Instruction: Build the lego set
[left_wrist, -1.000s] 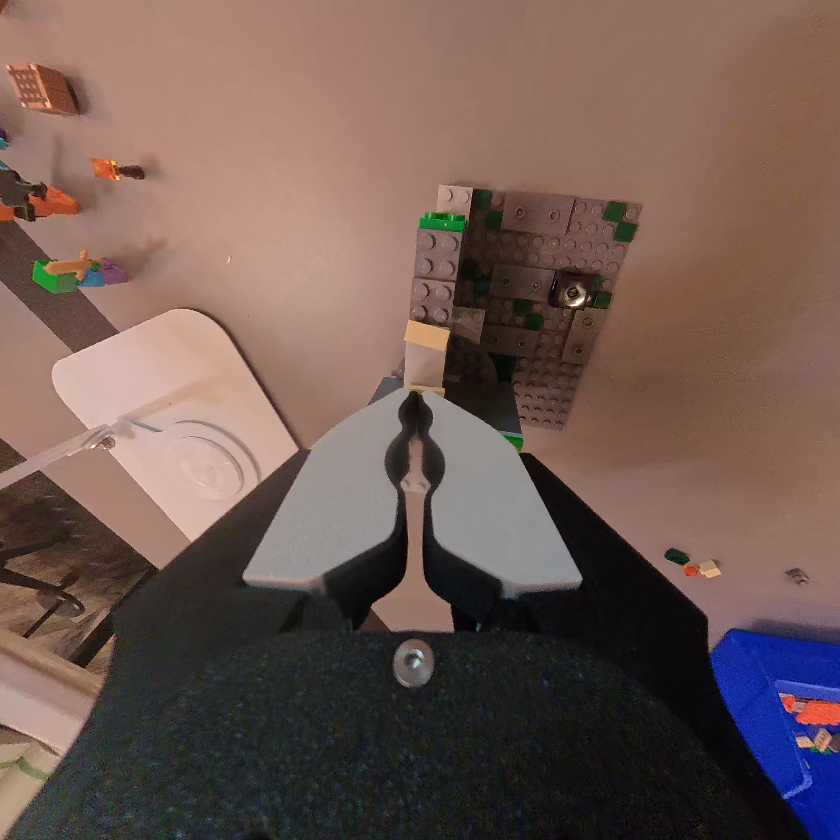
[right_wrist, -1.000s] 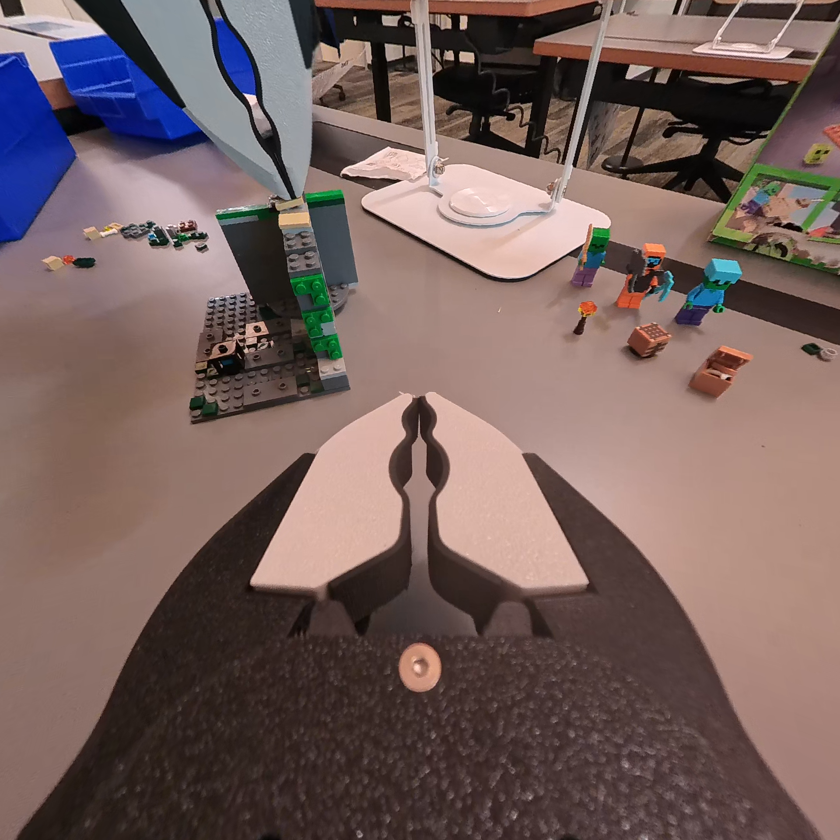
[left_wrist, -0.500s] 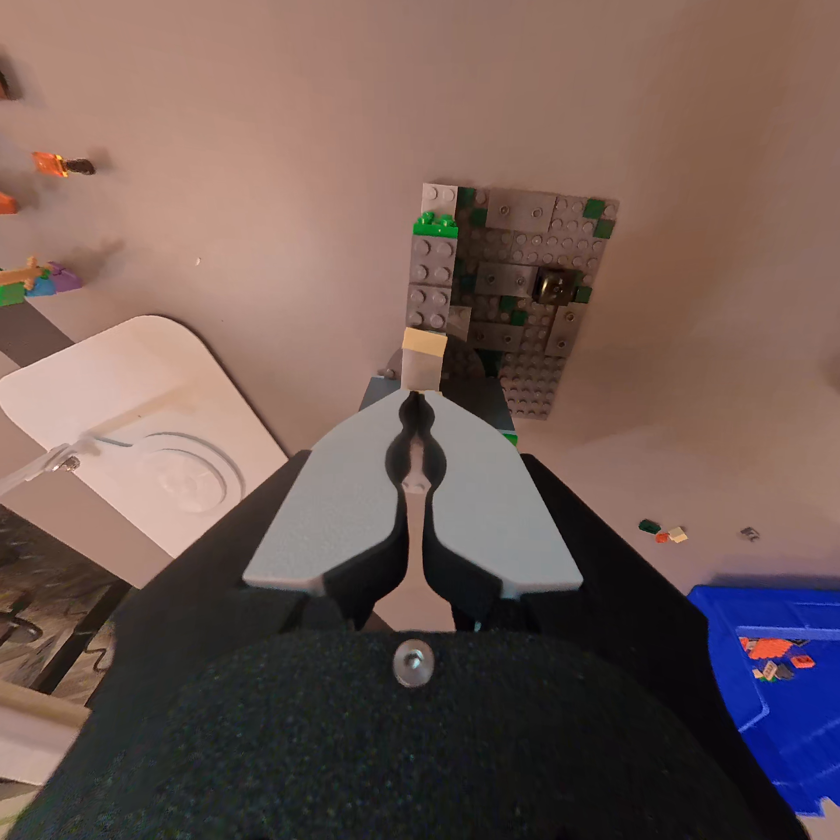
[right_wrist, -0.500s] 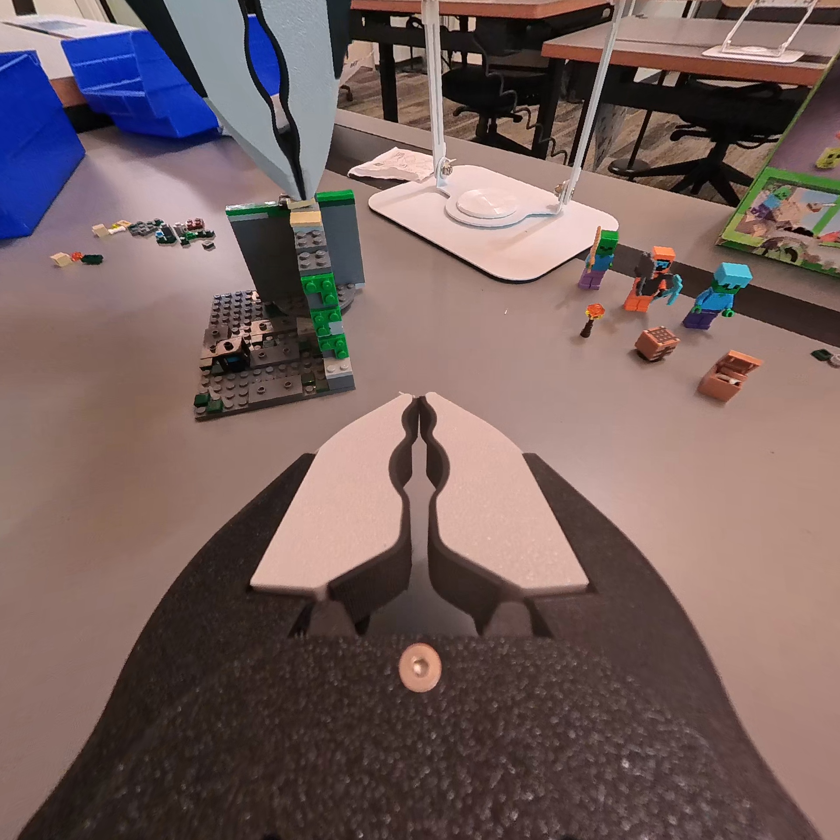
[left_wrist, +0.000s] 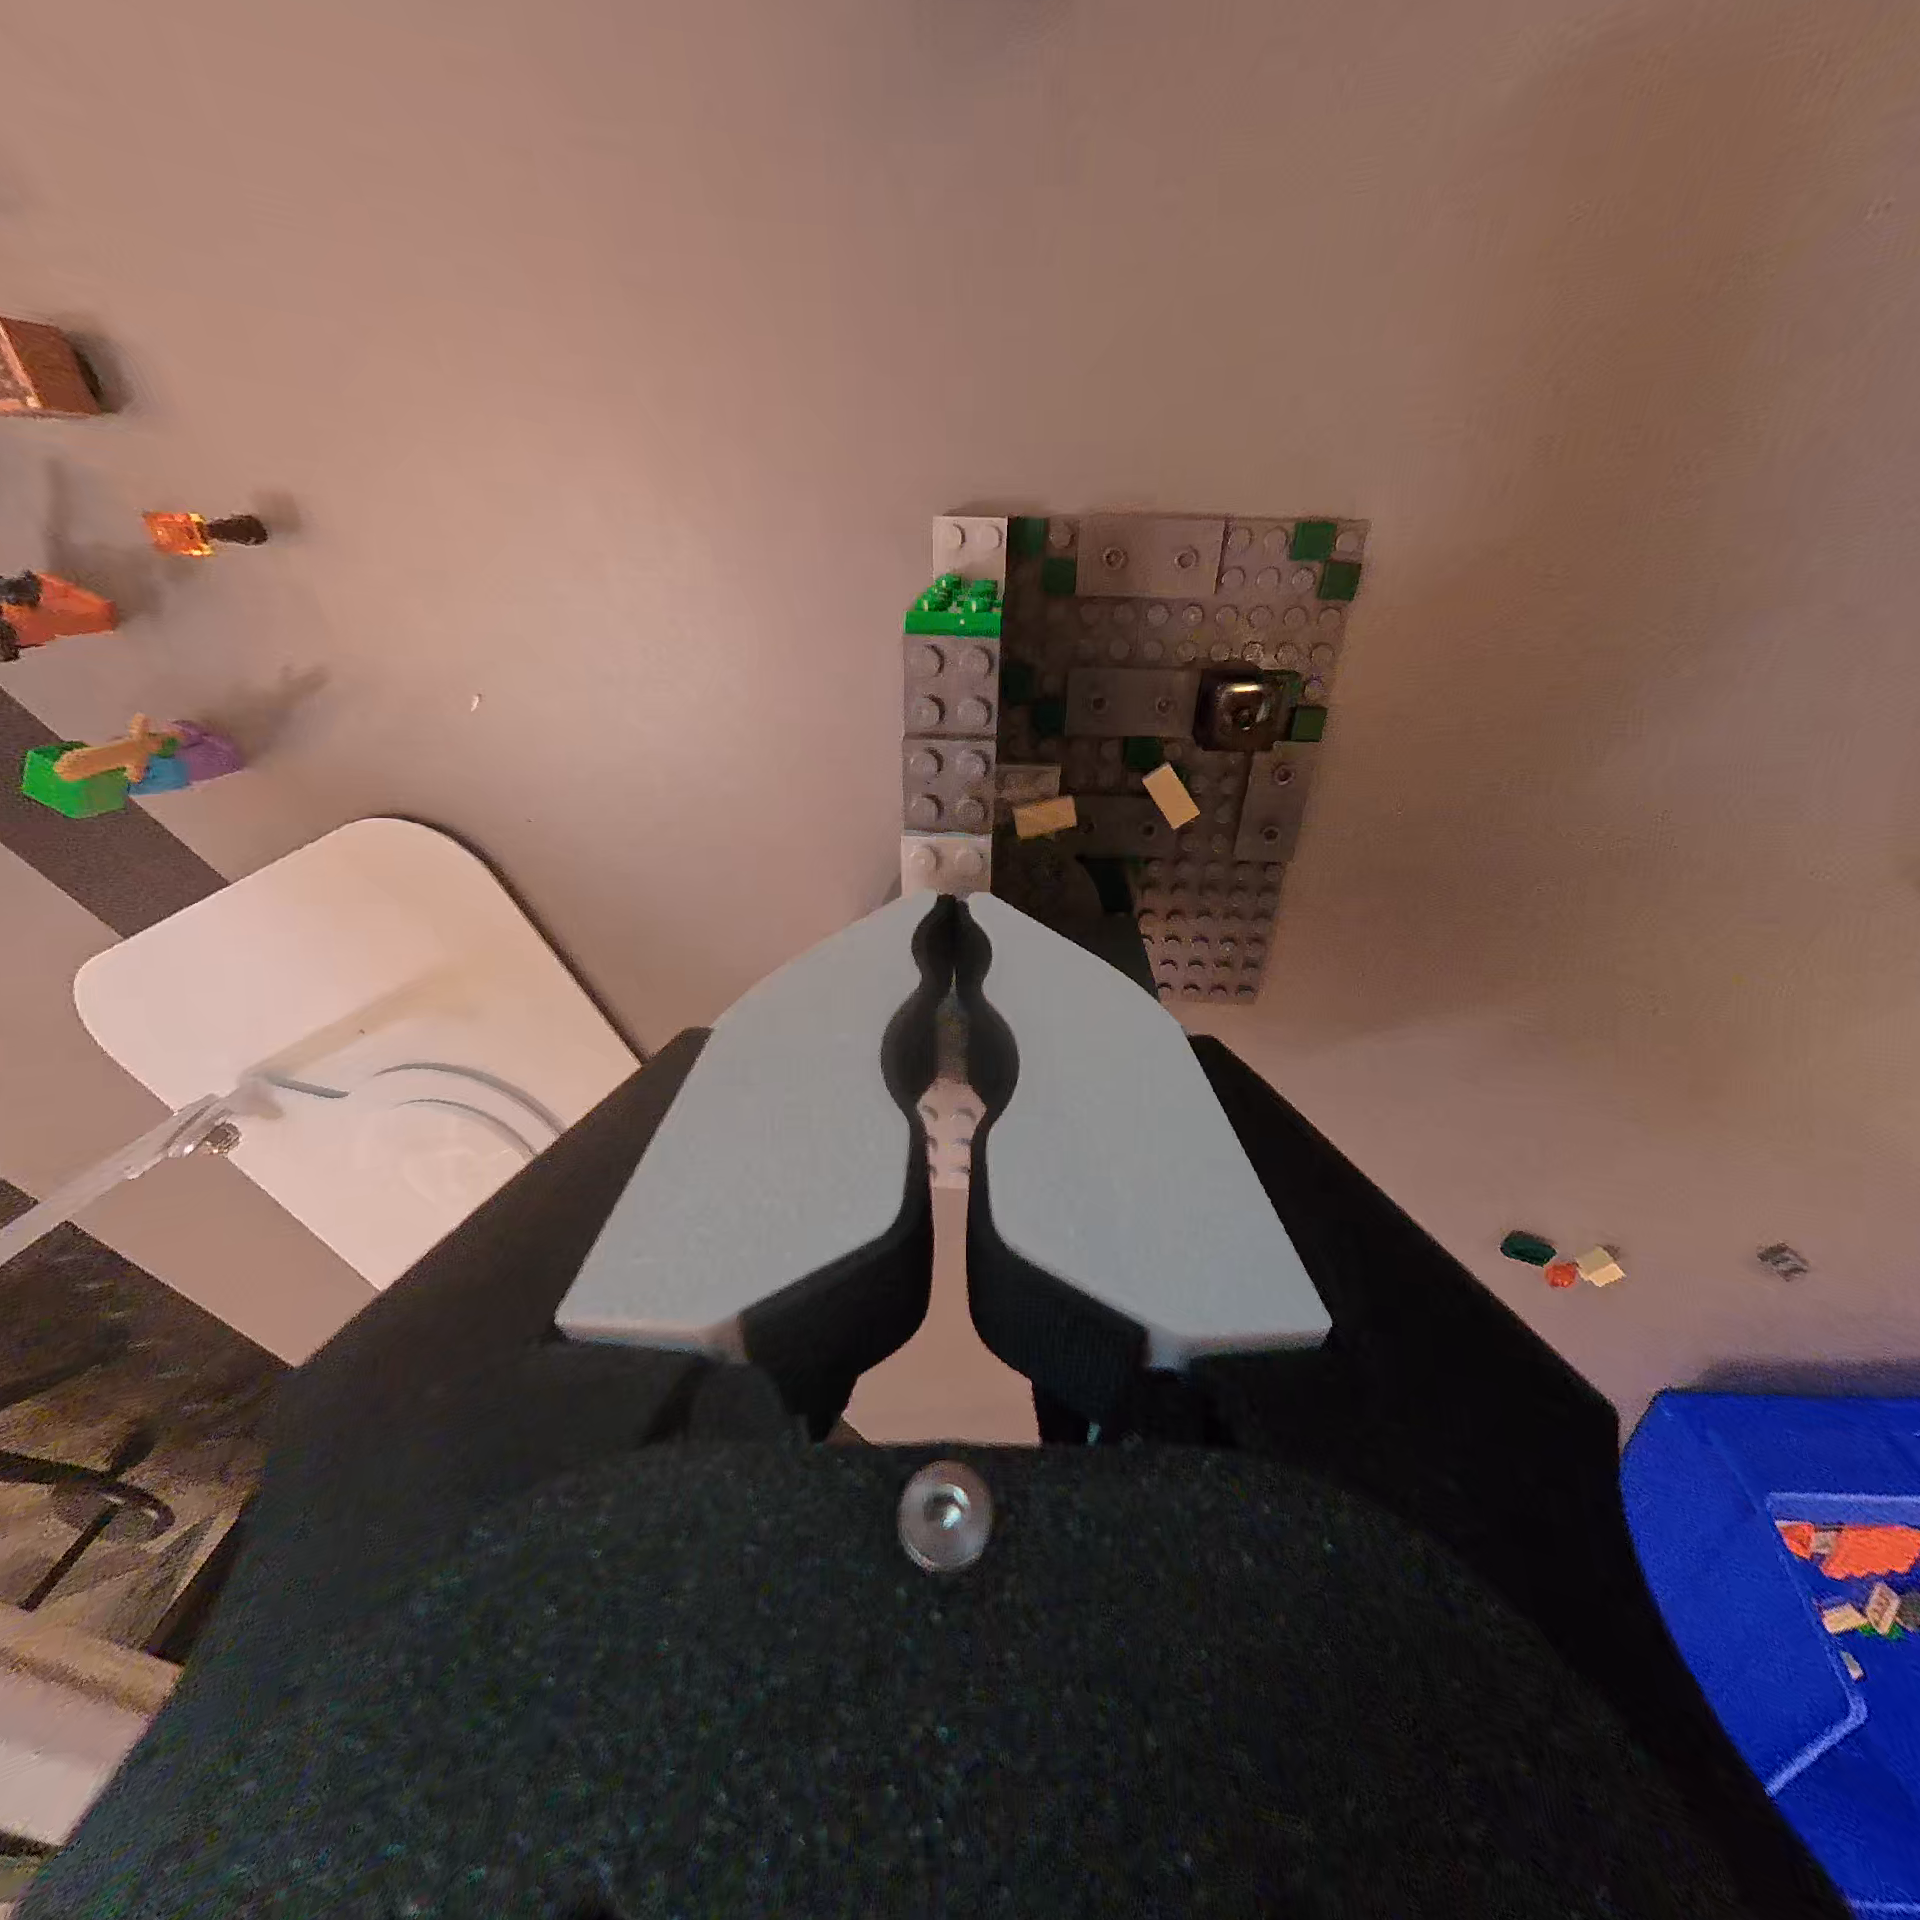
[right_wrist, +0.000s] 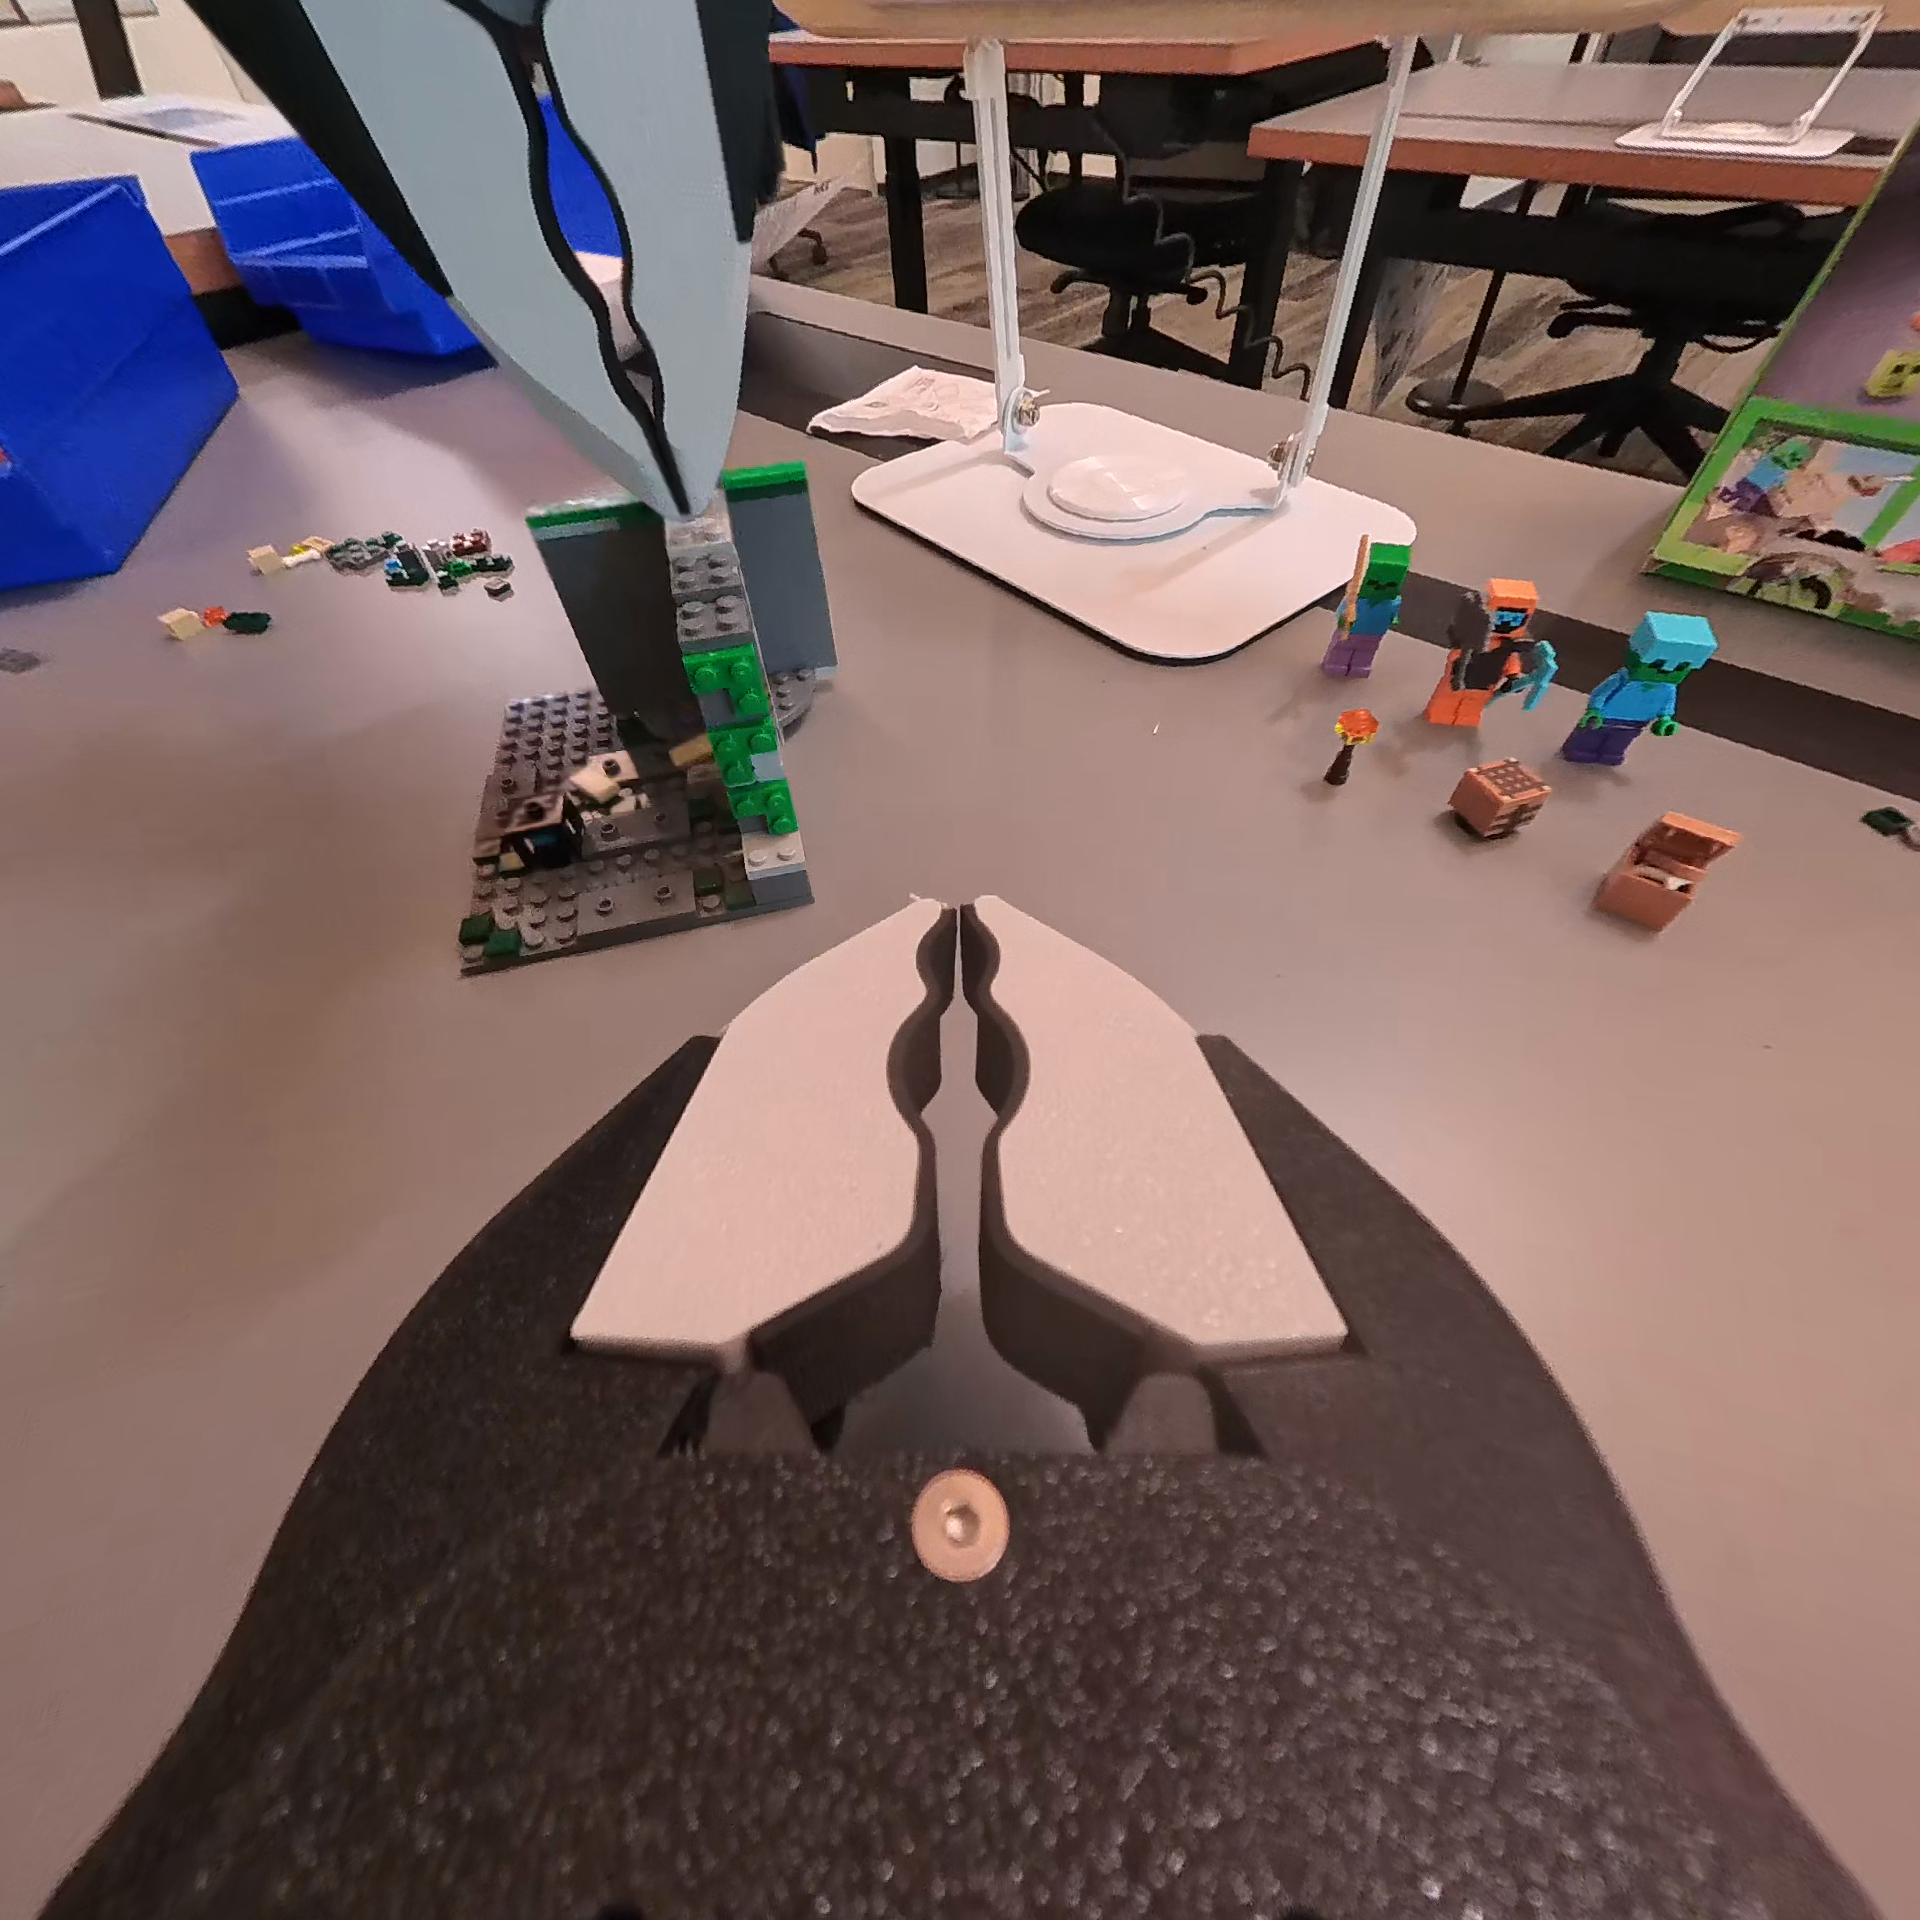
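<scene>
The Lego build is a dark grey studded baseplate (left_wrist: 1205, 935) with a grey wall (right_wrist: 613, 613) and a stepped column of grey and green bricks (left_wrist: 948, 707). My left gripper (left_wrist: 951, 902) is shut and empty. Its tips touch the light grey top of the column, as the right wrist view (right_wrist: 681, 507) also shows. Two small tan tiles (left_wrist: 1042, 818) (left_wrist: 1169, 795) lie loose on the baseplate beside the column; one also shows in the right wrist view (right_wrist: 597, 779). My right gripper (right_wrist: 958, 909) is shut and empty, low over the table in front of the build.
A white stand base (right_wrist: 1132, 520) stands behind the build. Three minifigures (right_wrist: 1486, 655), a torch (right_wrist: 1351, 743), a brown block (right_wrist: 1496, 795) and a chest (right_wrist: 1662, 868) stand at the right. Loose pieces (right_wrist: 405, 556), blue bins (right_wrist: 83, 364) and the green box (right_wrist: 1808, 499) ring the table. Left tips to right tips: about 15 centimeters. From my right tips it is roughly 15 centimeters to the brown block (right_wrist: 1496, 795); from my left, 25 centimeters.
The tan tiles that sat on top of the column at my left gripper's tips have fallen onto the baseplate. The left gripper's tips now rest on the bare column top.
</scene>
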